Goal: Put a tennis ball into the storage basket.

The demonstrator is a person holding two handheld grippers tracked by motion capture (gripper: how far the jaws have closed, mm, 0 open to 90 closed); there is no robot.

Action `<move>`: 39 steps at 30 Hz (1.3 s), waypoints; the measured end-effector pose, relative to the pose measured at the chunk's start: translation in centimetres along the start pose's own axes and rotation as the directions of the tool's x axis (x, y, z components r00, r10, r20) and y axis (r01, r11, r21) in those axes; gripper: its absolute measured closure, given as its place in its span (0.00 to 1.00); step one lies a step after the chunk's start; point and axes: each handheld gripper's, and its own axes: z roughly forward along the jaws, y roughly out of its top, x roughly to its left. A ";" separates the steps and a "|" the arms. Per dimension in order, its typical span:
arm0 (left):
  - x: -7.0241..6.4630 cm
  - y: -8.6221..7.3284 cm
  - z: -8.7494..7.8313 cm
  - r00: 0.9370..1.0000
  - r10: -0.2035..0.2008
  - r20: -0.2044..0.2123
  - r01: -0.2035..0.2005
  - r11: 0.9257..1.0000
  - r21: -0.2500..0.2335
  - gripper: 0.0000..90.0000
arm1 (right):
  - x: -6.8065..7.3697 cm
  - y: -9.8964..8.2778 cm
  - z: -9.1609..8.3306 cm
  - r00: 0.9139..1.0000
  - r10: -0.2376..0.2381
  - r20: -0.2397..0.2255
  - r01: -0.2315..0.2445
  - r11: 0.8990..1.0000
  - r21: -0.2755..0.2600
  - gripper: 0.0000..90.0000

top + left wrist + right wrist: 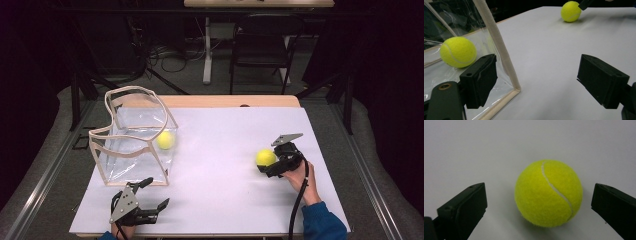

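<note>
Right gripper [540, 202] released, jaws flanking ball [548, 193], not touching. Left gripper [157, 194] released at bag's [134, 145] six o'clock. No legible markings.

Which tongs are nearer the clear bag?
Left. The left tongs sit open just in front of the clear bag; the right tongs are across the table, open around a tennis ball.

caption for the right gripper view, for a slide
Open right gripper brackets a yellow tennis ball resting on the white table, jaws wide on either side and not touching it.
</note>
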 end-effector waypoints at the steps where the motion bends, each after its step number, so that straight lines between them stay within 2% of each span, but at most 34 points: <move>1: 0.0 0.0 0.0 1.000 0.000 0.000 0.000 1.000 0.000 0.18 | 0.0 0.1 0.1 1.000 0.004 -0.001 -0.004 1.000 0.001 0.00; 4: 0.0 0.0 0.0 1.000 0.000 0.002 0.000 1.000 0.000 0.18 | -0.1 0.3 0.6 1.000 0.001 0.007 -0.001 1.000 0.008 0.00; 10: 0.0 0.0 0.0 1.000 0.000 0.003 0.000 1.000 0.000 0.18 | -0.4 0.3 1.3 1.000 0.010 -0.008 -0.010 1.000 0.016 0.00; 24: 0.0 0.0 0.0 1.000 0.000 0.005 0.000 1.000 0.000 0.18 | -0.8 0.0 2.0 0.998 0.046 -0.033 -0.045 0.999 0.030 0.00; 26: 0.0 0.0 0.0 1.000 -0.001 0.004 0.001 1.000 0.000 0.18 | -0.8 0.0 2.0 0.999 0.044 -0.029 -0.043 0.998 0.044 0.00; 28: 0.0 0.0 0.0 1.000 0.000 0.005 0.000 1.000 -0.001 0.18 | -0.8 0.0 2.1 0.998 0.051 -0.026 -0.050 0.998 0.036 0.00; 39: 0.0 0.0 0.0 1.000 -0.001 0.007 0.001 1.000 -0.001 0.18 | -0.9 -0.2 2.6 0.998 0.058 -0.016 -0.056 0.996 0.064 0.10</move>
